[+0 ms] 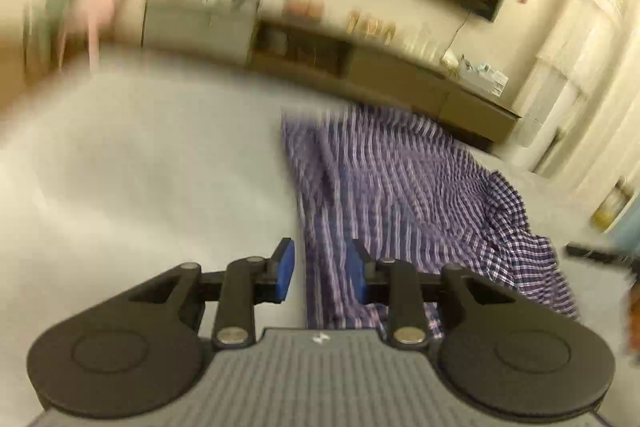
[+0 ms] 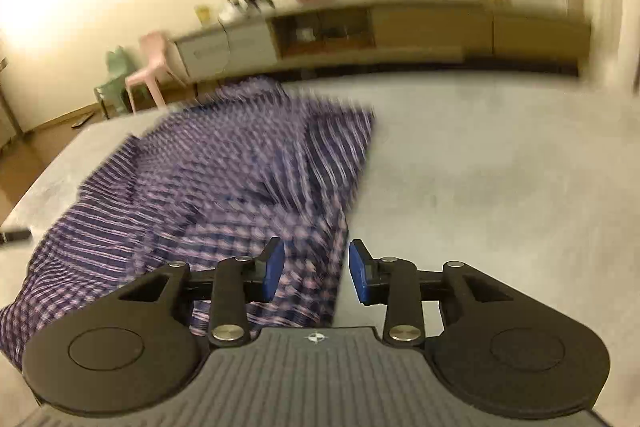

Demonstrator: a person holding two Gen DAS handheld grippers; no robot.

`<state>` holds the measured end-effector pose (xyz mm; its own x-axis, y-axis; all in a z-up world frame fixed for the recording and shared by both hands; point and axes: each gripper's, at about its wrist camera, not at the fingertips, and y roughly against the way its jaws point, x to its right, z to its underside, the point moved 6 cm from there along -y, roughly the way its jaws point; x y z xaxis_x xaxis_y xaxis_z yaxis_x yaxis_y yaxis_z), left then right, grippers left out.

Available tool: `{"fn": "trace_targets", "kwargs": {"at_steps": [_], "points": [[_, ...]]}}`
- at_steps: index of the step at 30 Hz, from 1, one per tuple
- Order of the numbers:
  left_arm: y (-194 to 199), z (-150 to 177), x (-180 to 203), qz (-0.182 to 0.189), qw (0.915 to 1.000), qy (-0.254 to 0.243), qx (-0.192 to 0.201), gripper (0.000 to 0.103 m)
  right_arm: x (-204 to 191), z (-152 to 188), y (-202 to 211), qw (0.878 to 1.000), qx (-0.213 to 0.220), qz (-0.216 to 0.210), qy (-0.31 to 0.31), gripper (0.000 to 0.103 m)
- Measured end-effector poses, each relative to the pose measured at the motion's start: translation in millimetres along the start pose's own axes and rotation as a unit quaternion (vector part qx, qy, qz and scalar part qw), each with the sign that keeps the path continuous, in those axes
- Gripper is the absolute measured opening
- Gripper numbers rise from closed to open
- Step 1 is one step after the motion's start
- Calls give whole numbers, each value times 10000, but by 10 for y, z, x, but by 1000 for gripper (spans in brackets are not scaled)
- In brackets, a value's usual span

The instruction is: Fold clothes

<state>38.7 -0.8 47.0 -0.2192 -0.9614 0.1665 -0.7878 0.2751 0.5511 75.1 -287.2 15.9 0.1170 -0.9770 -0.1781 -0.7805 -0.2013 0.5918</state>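
Garment [image 1: 384, 187]: purple-and-white checked cloth, spread rumpled on the grey counter [image 1: 140, 167]. My left fingers [image 1: 287, 275] and right fingers [image 2: 360, 277] stand parted, gripping nothing.

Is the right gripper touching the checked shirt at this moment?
Apart. The right wrist view shows the right gripper with its jaws open, nothing between the blue pads, and the checked shirt lying flat on the table beneath them.

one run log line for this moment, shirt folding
left tongs: open, empty | right tongs: open, empty | plaid shirt: lying on grey table, rumpled | view: motion-blurred
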Motion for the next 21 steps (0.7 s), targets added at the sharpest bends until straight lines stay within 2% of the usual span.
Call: {"fn": "trace_targets", "kwargs": {"at_steps": [1,3,4,5,6,8,10,12,13,14,15,16,17,19,21], "points": [[89,32,205,336,9989,-342,-5,29,-113,18,88,9996,50,-217,175,38],[28,298,507,857,9911,-792,-647,30,-330,143,149,9967,-83,-609,537,38],[-20,449,642,1080,9839,-1001,-1017,30,-429,256,117,9941,-292,-690,780,38],[-86,602,721,1060,9781,-1222,-1306,30,-479,379,47,9915,-562,-656,972,38],[-165,754,766,886,9733,-1450,-1544,30,-482,508,-48,9887,-860,-557,1095,38],[-170,842,838,732,9702,-1731,-1527,30,-432,637,-122,9880,-942,-543,1097,38],[-157,814,910,658,9671,-1905,-1549,30,-397,573,-88,9894,-1016,-630,826,39],[-113,756,965,572,9666,-2088,-1370,30,-409,415,-6,9906,-899,-741,721,40],[-79,727,978,532,9666,-2175,-1246,30,-449,271,40,9912,-732,-730,827,45],[-51,693,1000,602,9666,-2219,-1131,28,-495,87,38,9915,-583,-744,895,57],[-26,657,1028,741,9665,-2235,-1021,29,-541,-105,25,9916,-439,-766,950,64],[-1,621,1056,880,9661,-2250,-912,30,-587,-297,13,9914,-294,-788,1005,77],[-16,621,1053,977,9653,-2224,-954,30,-620,-494,-49,9910,-223,-788,1055,84],[-168,765,999,1030,9578,-2318,-1353,30,-691,-892,-353,9896,-236,-719,1226,85],[-238,853,948,1090,9522,-2461,-1445,31,-750,-1223,-806,9897,-396,-503,1278,85]]}}
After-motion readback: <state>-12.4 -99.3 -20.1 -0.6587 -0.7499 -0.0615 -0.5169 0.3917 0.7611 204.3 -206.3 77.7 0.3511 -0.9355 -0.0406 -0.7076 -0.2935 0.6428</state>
